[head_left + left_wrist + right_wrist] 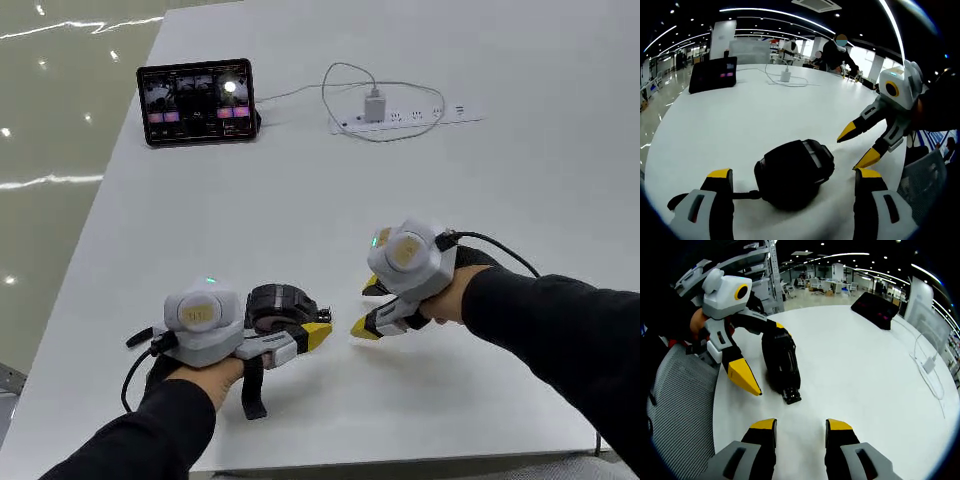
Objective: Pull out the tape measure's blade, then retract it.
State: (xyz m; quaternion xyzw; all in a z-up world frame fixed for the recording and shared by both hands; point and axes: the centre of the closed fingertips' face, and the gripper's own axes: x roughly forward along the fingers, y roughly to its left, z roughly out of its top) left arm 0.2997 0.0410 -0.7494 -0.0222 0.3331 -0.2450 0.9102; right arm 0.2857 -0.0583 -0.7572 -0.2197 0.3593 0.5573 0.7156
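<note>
Jaws apart; tape measure, tablet ahead

White, yellow-tipped claws; seemingly black sleeves

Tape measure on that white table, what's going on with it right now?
A person holds a gripper in each hand at a white table. The left gripper has its open fingers either side of the black tape measure, which lies on the table, without clamping it. The right gripper, also open, points at the case from the other side and touches nothing. No blade is drawn out yet.
</note>
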